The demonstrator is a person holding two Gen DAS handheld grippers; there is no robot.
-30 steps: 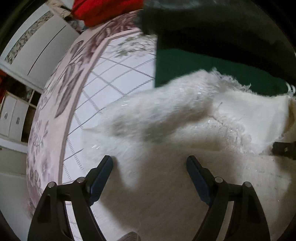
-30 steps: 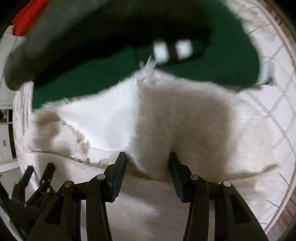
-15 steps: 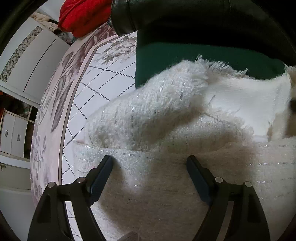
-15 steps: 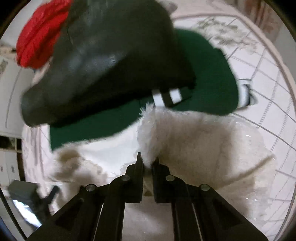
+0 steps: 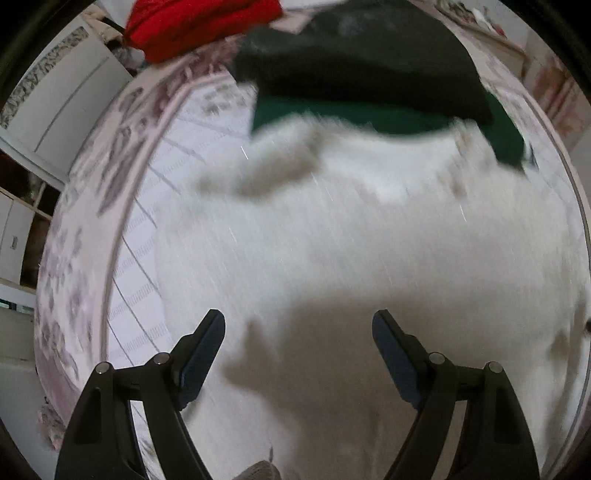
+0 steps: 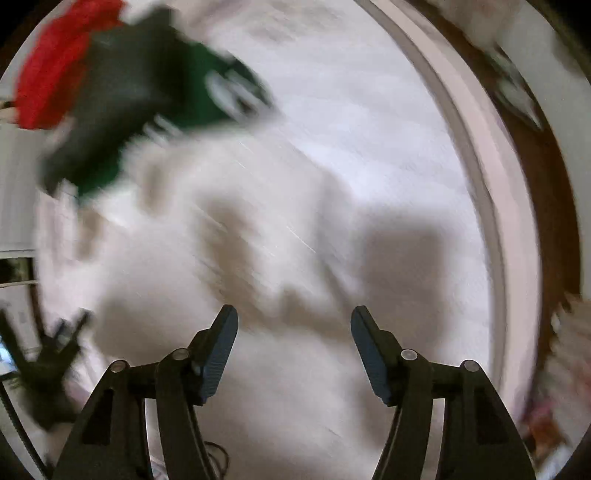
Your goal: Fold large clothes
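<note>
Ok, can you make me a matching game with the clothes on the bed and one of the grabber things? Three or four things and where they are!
Things:
1. fluffy white knitted garment
2. dark green garment
3. bright red garment
4. left gripper

Places or states:
A. at the far top of the bed, behind the dark clothes
B. open, holding nothing
C. spread out right under the gripper
D. lying beneath a black garment, just past the white one

Pairs: 1-C, 2-D, 3-A, 4-B

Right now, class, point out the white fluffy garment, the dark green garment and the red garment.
white fluffy garment [image 5: 369,258], left wrist view, its broad middle.
dark green garment [image 5: 369,118], left wrist view, its exposed strip.
red garment [image 5: 195,26], left wrist view, its middle.
</note>
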